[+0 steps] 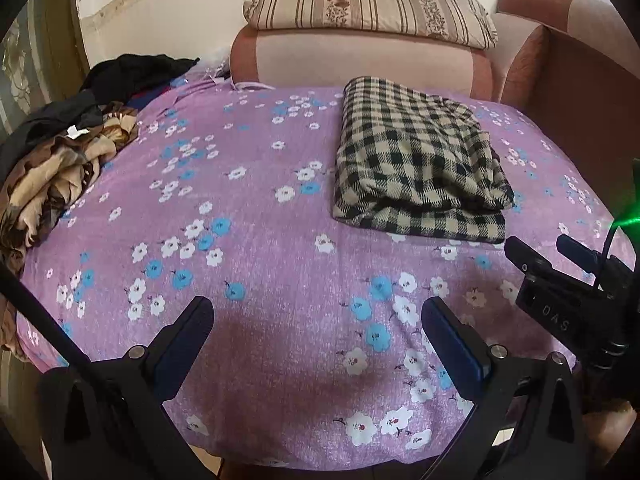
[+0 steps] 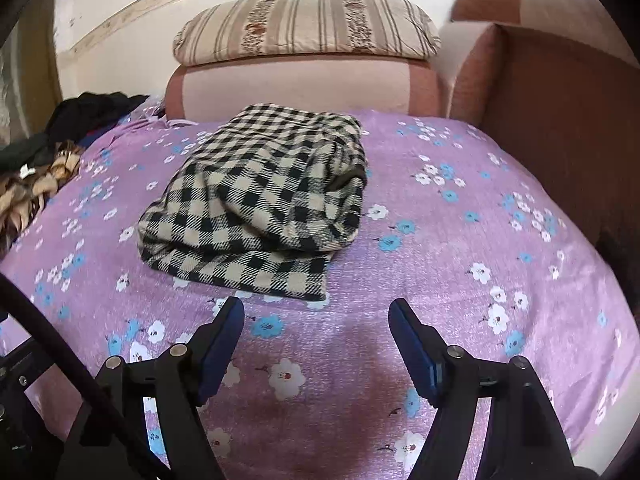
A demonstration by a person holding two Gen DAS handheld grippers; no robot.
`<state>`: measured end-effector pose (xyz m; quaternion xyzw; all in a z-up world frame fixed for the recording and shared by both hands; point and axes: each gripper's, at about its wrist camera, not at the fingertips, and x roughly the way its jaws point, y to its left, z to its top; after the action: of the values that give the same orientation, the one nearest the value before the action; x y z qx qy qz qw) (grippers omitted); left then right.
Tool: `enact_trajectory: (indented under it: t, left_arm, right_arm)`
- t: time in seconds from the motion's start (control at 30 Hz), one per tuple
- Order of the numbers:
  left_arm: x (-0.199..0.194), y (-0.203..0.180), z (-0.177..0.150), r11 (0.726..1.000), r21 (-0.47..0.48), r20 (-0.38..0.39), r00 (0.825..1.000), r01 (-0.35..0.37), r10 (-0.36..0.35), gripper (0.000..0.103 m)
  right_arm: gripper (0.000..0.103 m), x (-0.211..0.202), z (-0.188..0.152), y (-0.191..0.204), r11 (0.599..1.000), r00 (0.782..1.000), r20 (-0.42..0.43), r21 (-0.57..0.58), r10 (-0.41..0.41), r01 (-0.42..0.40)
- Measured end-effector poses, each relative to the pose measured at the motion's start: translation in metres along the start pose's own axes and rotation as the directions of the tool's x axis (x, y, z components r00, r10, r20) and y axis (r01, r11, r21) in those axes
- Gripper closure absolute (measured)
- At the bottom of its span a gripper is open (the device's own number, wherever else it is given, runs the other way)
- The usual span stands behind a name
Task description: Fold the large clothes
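Both grippers tilt down over the purple flowered bedsheet (image 1: 248,240), jaws wide and empty: the left gripper (image 1: 318,312) well short of the folded checked garment (image 1: 416,160), the right gripper (image 2: 316,312) just before its near edge. The woven black-and-cream garment lies in thick, soft layers on the sheet, below the striped pillow (image 1: 368,4). A crumpled clothes pile (image 1: 60,168) left of the garment is cut off by the frame edge.
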<state>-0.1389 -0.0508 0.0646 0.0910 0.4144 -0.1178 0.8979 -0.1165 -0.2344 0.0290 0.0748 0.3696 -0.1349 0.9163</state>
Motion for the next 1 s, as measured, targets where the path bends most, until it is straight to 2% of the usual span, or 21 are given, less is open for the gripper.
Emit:
enact_trajectory:
  t: [1.0]
  left_arm:
    - [0.009,-0.012,-0.012,0.999,0.038,-0.052,0.998,0.024,-0.022,0.000]
  right_arm:
    - [0.021,0.010,-0.003,-0.002,0.999,0.998,-0.042,0.020,-0.041,0.042]
